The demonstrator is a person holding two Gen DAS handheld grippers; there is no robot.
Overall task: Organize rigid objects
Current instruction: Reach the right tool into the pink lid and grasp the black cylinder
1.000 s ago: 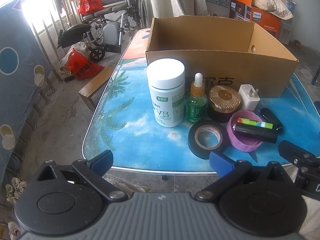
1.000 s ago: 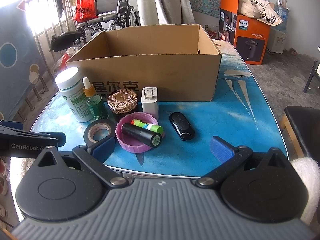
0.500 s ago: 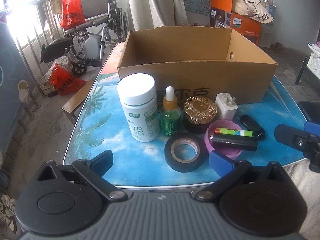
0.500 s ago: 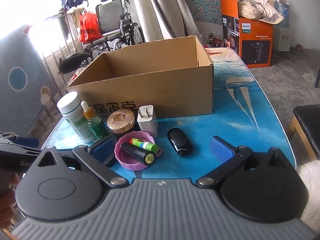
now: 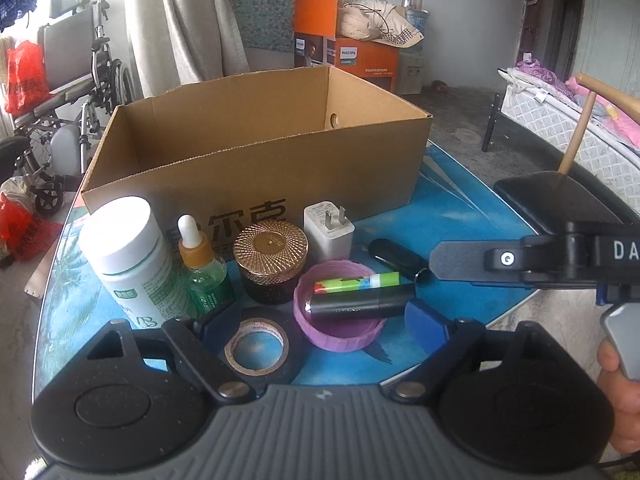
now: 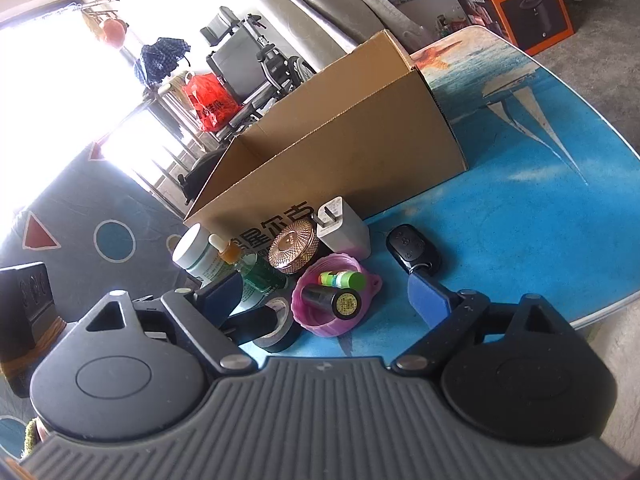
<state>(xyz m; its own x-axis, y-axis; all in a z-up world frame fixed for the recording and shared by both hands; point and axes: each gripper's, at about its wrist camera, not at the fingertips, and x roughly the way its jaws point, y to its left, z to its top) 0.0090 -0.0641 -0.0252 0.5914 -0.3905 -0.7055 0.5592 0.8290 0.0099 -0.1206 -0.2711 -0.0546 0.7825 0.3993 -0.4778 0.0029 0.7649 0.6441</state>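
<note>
An open cardboard box [image 5: 256, 152] stands on the blue printed table [image 5: 460, 216]. In front of it are a white pill bottle [image 5: 128, 256], a green dropper bottle [image 5: 202, 268], a gold-lidded jar [image 5: 270, 264], a white charger [image 5: 328, 228] and a black key fob [image 5: 394, 254]. A purple dish [image 5: 340, 332] holds a black tube [image 5: 360, 304] and a green tube [image 5: 356, 282]. My left gripper [image 5: 320, 322] is closing over the black tape roll [image 5: 256, 344] and the dish, its pads touching nothing. My right gripper [image 6: 324, 298], rolled, is closing around the purple dish [image 6: 320, 322] without contact, with the key fob [image 6: 410, 246] just beyond its right finger.
The right gripper's arm [image 5: 520, 260] reaches in from the right in the left wrist view. A black chair seat [image 5: 556, 196] and a bed [image 5: 580, 120] lie right of the table. A wheelchair [image 5: 68, 92] and an orange carton [image 5: 344, 56] stand behind.
Both grippers have come closer to the cluster of objects and lower. The right wrist view has rolled so the table now tilts. Both pairs of jaws stand a little narrower.
</note>
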